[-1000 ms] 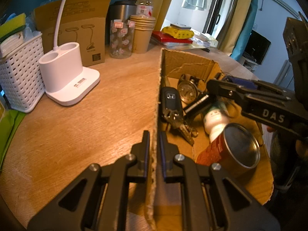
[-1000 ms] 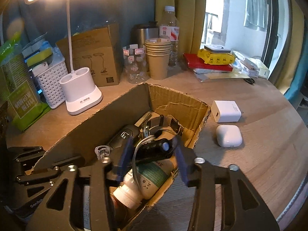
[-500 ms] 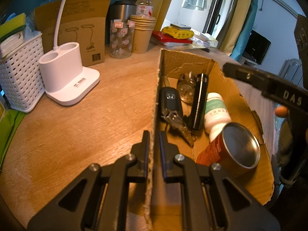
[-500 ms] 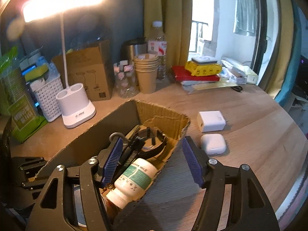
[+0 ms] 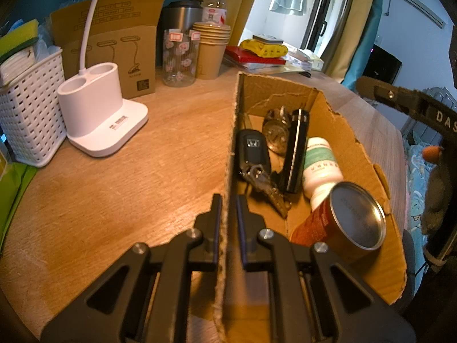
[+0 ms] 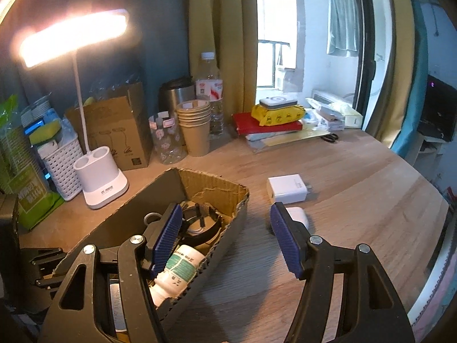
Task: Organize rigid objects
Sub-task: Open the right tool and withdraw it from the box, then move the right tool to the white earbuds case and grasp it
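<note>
My left gripper (image 5: pixel 228 200) is shut on the left wall of the open cardboard box (image 5: pixel 232 131). Inside the box lie a car key with keys (image 5: pixel 252 148), a watch (image 5: pixel 275 134), a slim black device (image 5: pixel 297 148) on its edge, a white pill bottle (image 5: pixel 320 163) and a red can (image 5: pixel 342 225). My right gripper (image 6: pixel 225 234) stands open and lifted over the box's right wall (image 6: pixel 228 228), with nothing held. On the table to the right of the box sit a white charger (image 6: pixel 288 188) and a white earbud case (image 6: pixel 298 215), the case partly behind my right finger.
Left of the box stand a lit white desk lamp (image 5: pixel 97 114), a white basket (image 5: pixel 28 108) and a brown carton (image 5: pixel 120 48). A glass jar (image 5: pixel 180 57), stacked paper cups (image 5: pixel 211 48) and a pile of books (image 6: pixel 271 120) line the back. The table edge curves at right.
My right gripper let go of the slim black device, which now rests in the box. It opened wide and rose up and away to the right. My left gripper kept its hold.
</note>
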A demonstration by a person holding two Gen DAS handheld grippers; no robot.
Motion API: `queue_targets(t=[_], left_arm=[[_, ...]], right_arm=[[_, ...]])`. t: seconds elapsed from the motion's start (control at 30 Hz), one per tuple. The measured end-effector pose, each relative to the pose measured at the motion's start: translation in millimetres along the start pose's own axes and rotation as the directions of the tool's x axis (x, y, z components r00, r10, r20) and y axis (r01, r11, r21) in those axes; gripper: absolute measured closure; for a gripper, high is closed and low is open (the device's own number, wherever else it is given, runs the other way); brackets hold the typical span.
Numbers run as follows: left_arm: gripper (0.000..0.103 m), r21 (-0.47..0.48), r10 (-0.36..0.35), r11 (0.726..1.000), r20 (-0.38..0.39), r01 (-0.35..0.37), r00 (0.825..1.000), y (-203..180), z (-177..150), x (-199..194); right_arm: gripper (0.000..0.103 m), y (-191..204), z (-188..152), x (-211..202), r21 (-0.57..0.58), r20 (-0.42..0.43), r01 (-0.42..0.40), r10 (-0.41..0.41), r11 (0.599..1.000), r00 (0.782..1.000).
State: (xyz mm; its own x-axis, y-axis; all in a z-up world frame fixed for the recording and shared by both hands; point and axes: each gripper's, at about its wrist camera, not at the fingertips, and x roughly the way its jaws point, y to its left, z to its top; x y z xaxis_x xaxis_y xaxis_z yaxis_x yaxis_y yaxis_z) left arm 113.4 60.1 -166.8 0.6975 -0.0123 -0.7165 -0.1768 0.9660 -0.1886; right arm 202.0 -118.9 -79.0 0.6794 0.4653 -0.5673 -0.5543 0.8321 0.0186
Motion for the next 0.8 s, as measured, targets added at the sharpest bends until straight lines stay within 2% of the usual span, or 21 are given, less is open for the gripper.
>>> queue_targets(t=[0.53,0.8], left_arm=[[0.092,0.002,0.001,1.000,0.000,-0.001,1.000,-0.1,0.1,0.5],[0.092,0.002,0.000,1.000,0.001,0.000,1.000,-0.4,0.0,0.6]], right_arm=[[0.034,-28.7,-5.2,5.4,0.071,-0.001,0.079,-0.079,0.994,0.997],[0.034,-33.2,-18.2,31.1,0.075,-0.080,0.094,-0.088,0.993,0.993]])
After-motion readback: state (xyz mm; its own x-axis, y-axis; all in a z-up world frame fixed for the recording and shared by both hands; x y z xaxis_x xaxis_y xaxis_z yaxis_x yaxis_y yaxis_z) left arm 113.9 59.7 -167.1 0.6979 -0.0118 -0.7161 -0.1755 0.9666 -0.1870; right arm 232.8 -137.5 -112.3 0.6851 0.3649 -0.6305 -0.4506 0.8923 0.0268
